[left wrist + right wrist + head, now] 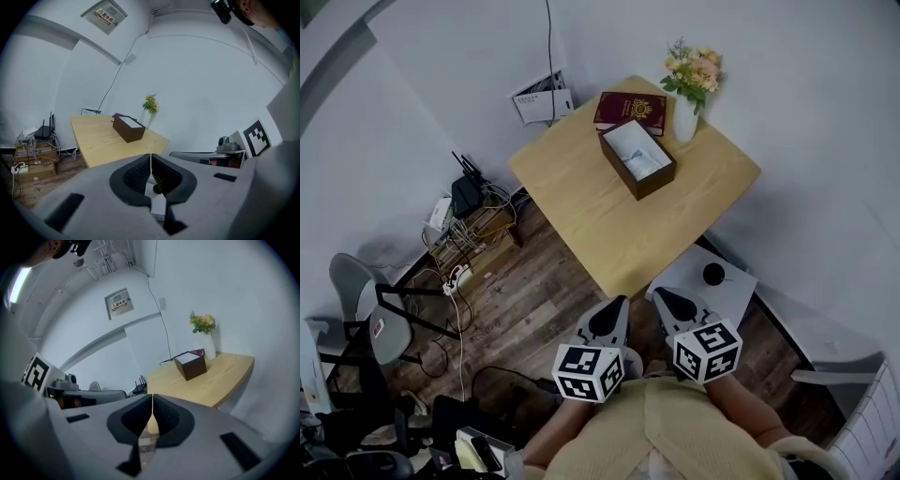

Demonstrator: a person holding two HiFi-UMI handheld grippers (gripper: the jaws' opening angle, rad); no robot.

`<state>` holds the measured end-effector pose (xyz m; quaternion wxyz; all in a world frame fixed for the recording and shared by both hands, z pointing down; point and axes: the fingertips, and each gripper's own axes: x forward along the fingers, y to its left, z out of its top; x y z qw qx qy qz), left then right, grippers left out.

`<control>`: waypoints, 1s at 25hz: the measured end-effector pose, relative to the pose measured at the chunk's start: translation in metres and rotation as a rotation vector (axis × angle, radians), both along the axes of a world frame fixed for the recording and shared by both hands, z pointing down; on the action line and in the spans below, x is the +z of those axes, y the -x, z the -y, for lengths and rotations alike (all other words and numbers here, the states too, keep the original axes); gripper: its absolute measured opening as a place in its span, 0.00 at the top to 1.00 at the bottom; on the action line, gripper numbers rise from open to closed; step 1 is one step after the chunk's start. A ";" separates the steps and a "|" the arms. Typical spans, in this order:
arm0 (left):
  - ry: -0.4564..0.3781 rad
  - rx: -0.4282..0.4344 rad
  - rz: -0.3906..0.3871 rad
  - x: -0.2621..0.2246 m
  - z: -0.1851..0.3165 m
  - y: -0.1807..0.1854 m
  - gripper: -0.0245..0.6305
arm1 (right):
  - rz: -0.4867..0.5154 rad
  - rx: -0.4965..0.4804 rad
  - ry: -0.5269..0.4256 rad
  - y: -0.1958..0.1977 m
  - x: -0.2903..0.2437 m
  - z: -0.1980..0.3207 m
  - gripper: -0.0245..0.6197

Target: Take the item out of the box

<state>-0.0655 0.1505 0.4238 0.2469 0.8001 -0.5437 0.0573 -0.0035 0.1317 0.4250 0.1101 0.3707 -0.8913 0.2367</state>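
Note:
An open dark brown box (637, 159) with a white lining stands on the far half of the wooden table (609, 225). A pale item (643, 167) lies inside it. The box also appears in the left gripper view (128, 128) and the right gripper view (191, 364), far ahead of both. My left gripper (617, 302) (150, 157) and right gripper (662, 294) (152, 399) hang side by side in front of the table's near corner, close to my body. Both are shut with nothing between the pads.
A dark red book (630, 111) and a white vase of flowers (692, 89) stand right behind the box. A white side stand with a black knob (712, 274) sits under the table's near corner. Routers and cables (469, 202) and a grey chair (370, 309) are at the left.

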 end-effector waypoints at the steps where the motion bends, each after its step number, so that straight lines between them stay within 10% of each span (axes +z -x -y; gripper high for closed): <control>1: 0.001 0.006 -0.002 0.000 0.005 0.004 0.92 | -0.001 0.005 0.002 0.004 0.000 0.004 0.91; 25: 0.002 0.144 -0.007 0.003 0.080 0.079 0.92 | -0.046 0.060 -0.005 0.090 -0.008 0.078 0.91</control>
